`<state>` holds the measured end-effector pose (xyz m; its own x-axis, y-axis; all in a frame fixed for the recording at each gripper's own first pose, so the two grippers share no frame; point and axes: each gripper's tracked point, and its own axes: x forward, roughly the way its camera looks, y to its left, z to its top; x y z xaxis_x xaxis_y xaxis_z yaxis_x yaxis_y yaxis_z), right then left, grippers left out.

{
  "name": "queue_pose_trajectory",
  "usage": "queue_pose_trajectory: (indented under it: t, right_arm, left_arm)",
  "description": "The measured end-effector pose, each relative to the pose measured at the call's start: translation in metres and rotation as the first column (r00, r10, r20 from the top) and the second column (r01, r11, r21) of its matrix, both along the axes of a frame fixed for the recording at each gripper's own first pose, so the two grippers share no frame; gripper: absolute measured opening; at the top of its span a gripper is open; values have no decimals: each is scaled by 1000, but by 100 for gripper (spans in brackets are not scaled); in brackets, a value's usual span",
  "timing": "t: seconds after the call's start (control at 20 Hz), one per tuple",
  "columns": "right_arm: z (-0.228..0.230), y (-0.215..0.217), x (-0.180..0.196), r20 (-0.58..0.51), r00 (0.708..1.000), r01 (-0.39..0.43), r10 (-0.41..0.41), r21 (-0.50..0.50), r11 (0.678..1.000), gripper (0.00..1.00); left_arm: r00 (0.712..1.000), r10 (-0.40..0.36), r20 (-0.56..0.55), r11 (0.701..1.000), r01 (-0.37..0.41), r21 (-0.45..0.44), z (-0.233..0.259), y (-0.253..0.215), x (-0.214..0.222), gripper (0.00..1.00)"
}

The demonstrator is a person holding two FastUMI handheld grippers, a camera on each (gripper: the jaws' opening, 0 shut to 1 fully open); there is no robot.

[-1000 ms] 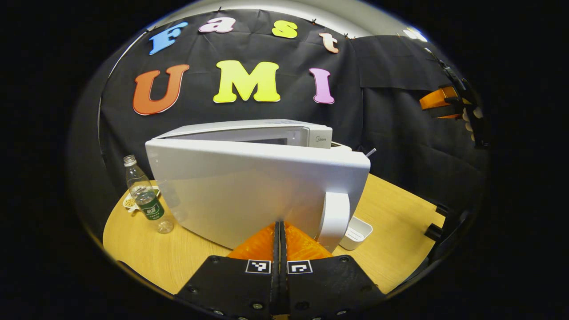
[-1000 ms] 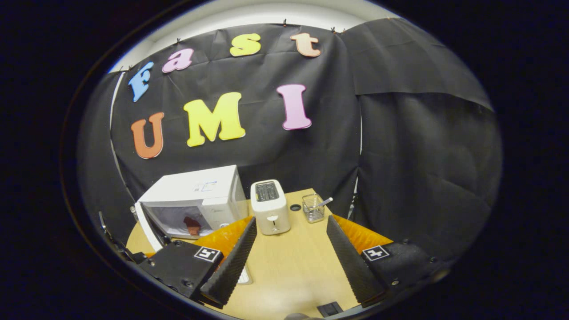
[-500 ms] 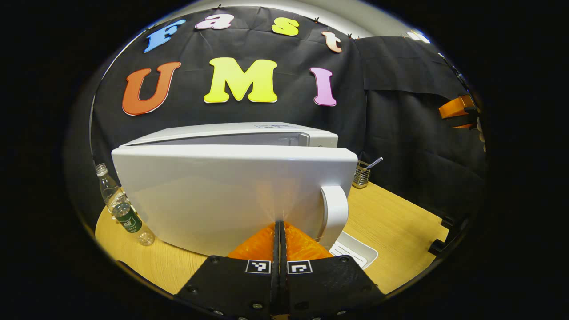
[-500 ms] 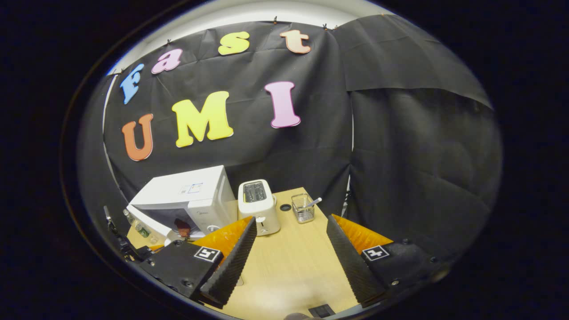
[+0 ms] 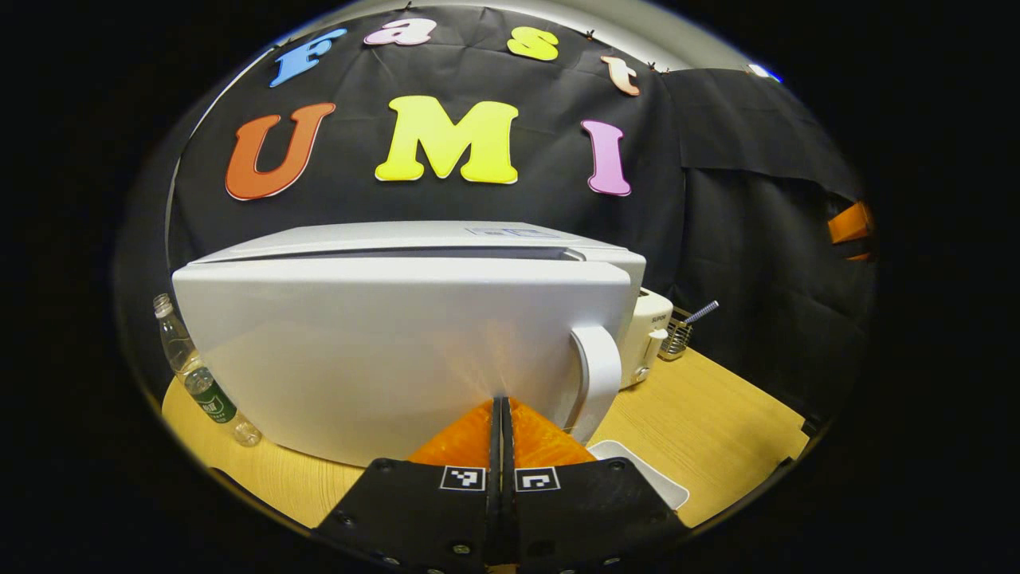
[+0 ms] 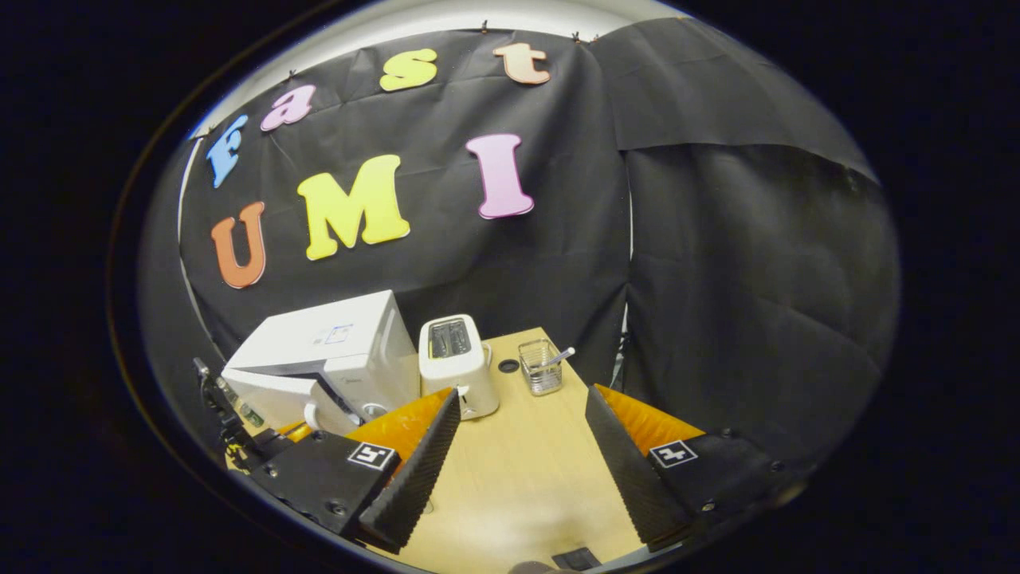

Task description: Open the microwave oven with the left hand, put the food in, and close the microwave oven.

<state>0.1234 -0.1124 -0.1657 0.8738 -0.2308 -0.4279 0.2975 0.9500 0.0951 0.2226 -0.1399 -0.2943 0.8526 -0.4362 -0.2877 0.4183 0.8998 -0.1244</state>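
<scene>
Left gripper (image 5: 501, 414) jaws closed against microwave door (image 5: 382, 351), right gripper (image 6: 522, 446) jaws wide, empty

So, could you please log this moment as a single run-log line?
stage: closing door | left claw: shut, tips against microwave door | door: nearly closed | right claw: open, empty, above table

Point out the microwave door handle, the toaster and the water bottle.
microwave door handle (image 5: 599, 375), left gripper view, on the middle of the white curved grip.
toaster (image 6: 452, 363), right gripper view, on its white front face.
water bottle (image 5: 199, 379), left gripper view, on its clear body.
</scene>
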Motion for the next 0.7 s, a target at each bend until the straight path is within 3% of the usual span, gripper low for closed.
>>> queue_pose_trajectory:
  t: [0.3,0.7]
  right_arm:
    - [-4,1,13,-16,999,-30,30,1,1000,100]
    - [-9,1,25,-24,999,-46,46,14,999,100]
  left_arm:
    - [998,59,2,998,-59,-31,6,-7,25,0]
    - [998,68,12,997,-68,-24,5,-8,26,0]
